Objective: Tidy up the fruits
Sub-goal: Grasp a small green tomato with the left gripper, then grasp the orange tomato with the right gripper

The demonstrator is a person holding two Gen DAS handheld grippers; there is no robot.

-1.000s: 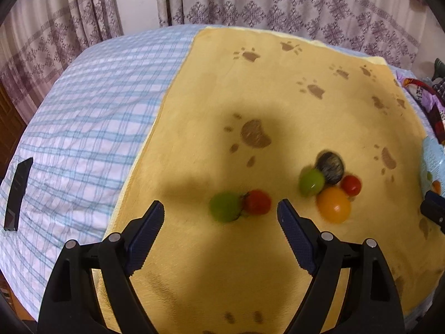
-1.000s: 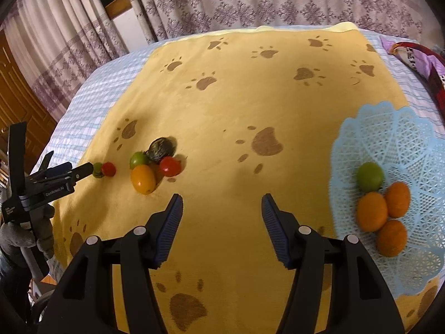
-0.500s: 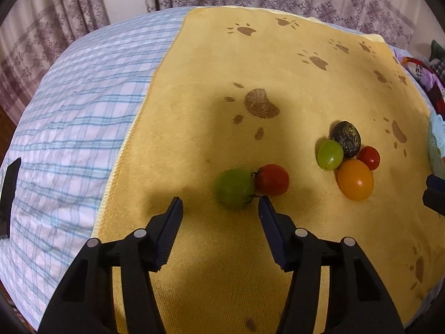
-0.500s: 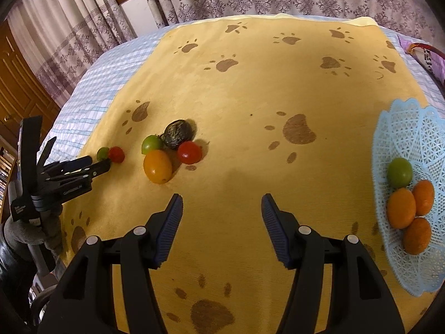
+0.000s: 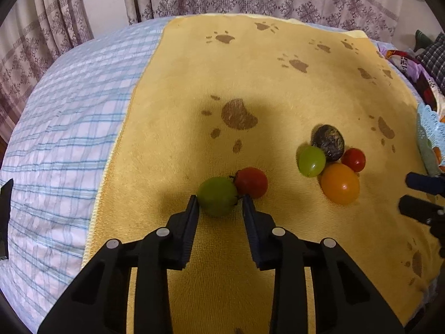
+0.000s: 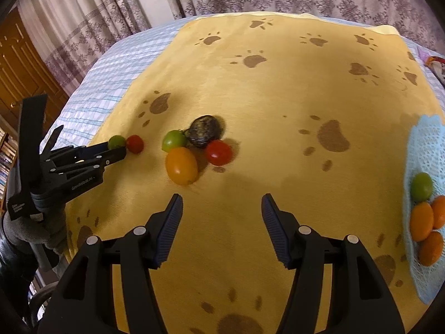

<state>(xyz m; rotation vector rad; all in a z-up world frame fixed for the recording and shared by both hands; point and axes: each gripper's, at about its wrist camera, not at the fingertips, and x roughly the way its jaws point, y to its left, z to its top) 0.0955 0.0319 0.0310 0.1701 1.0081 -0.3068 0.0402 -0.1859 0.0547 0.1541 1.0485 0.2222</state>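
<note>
Already partly sorted, judging by the basket. Starting at the far left: on the yellow blanket (image 5: pixel 180 83) spread over the bed, left gripper (image 5: pixel 219 201) pointing down, jaws just now closing, fingertips set against both sides of the green fruit (image 5: pixel 217 199) and pinching it. Not yet lifted; resting on the blanket, touching the red tomato (image 5: pixel 251 182) just beside it.

Further right, a cluster of four lying untouched and pressed together: a second green one (image 5: pixel 311 161), a dark wrinkled fruit (image 5: pixel 328 142), a small red one (image 5: pixel 353 160) and an orange oval one (image 5: pixel 340 183).

Right of that, right gripper (image 6: pixel 222 203) hanging over bare blanket with jaws apart, gripping nothing, near the cluster.

At the far right edge, the pale blue lattice basket (image 6: pixel 425 144), holding one green fruit (image 6: pixel 422 186) and three orange ones (image 6: pixel 422 220).

So: four fruits in the basket, six outside it, well apart from it. Probably still to do: lifting the pinched green one, carrying it across, then the remaining five.
</note>
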